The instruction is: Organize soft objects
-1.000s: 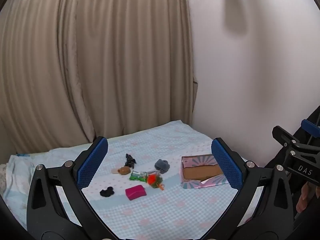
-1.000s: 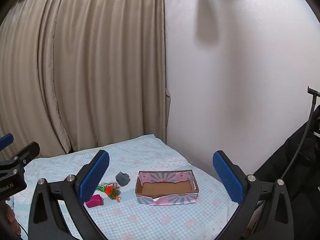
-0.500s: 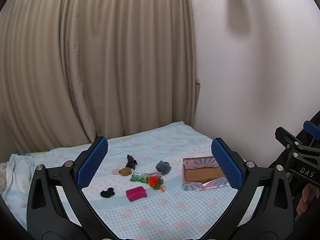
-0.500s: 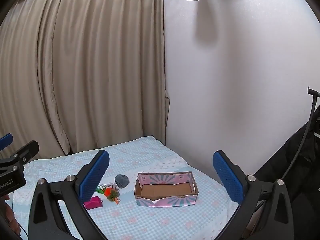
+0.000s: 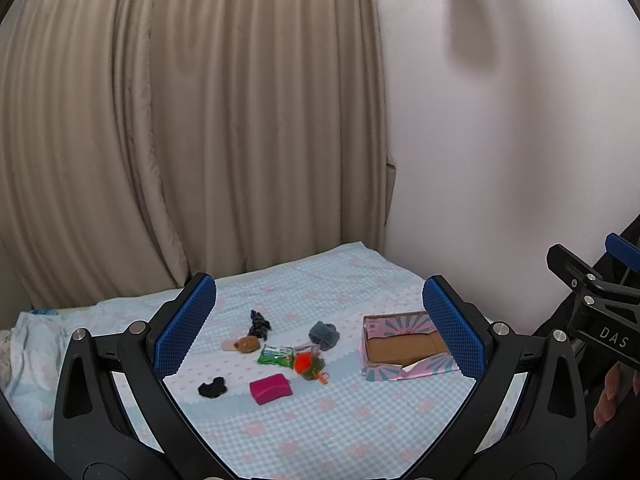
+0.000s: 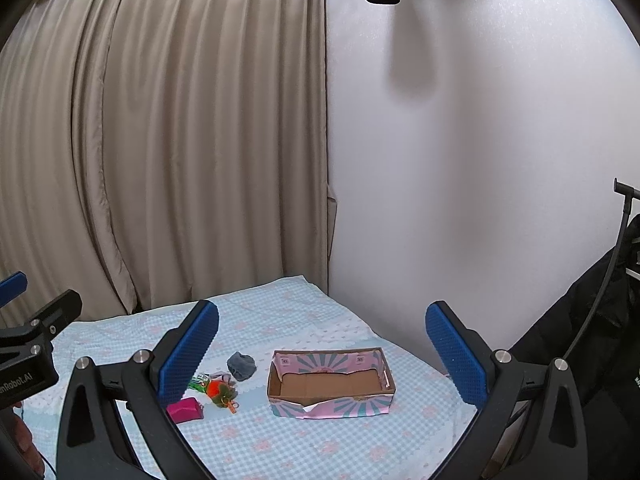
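Both tools, left point(image 5: 320, 328) and right point(image 6: 322, 354), gape empty above the bed point(image 5: 340, 420). Your clustered soft items sit tight: the pink pouch point(image 5: 270, 388) may drag the orange toy point(image 5: 307, 365) along.

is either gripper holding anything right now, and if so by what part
Nothing is held. The left gripper and right gripper are both open and empty, above the bed; the soft items and the cardboard box lie untouched.

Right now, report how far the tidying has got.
Nothing looks done: the cardboard box is empty. Nothing is in hand: the left gripper and right gripper are both open above the bed. Left to do: the grey bundle, orange toy, pink pouch, black scrunchie and the rest.
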Demonstrator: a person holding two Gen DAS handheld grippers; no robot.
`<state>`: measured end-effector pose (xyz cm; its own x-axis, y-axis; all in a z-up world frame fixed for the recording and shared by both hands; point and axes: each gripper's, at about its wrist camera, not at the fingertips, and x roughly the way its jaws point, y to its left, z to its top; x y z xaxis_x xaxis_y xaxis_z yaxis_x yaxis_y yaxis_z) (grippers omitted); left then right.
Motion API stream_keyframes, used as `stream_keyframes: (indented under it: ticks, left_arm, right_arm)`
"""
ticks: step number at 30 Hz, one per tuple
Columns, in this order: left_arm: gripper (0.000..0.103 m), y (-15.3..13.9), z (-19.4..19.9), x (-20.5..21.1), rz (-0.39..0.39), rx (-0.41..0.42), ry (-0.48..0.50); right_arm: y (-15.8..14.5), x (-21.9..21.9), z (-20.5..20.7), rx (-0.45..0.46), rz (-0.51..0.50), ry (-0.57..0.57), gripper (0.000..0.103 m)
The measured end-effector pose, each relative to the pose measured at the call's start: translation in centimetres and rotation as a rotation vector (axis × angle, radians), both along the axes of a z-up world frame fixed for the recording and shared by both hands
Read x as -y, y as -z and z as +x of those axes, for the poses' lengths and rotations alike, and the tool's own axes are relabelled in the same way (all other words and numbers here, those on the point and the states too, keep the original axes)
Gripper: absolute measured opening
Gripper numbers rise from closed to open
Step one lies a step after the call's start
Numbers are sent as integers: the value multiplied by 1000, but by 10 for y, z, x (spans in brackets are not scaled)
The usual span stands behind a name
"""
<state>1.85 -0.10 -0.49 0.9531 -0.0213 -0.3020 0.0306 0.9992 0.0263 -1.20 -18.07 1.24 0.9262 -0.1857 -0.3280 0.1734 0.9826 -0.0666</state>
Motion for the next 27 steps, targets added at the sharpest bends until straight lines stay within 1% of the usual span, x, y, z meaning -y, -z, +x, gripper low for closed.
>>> stream_keyframes:
  ticks: [8, 14, 27]
  left_arm:
    - [103, 5, -1, 2, -5, -2, 1]
    - [103, 3, -1, 1, 13, 0, -3]
    - [103, -1, 1, 4, 2, -13, 1]
  right_arm:
    - [4, 0, 1, 4, 1, 4, 103]
    - [6, -2, 1, 8, 3, 4, 103]
    - [5, 0, 4, 4, 13, 8, 103]
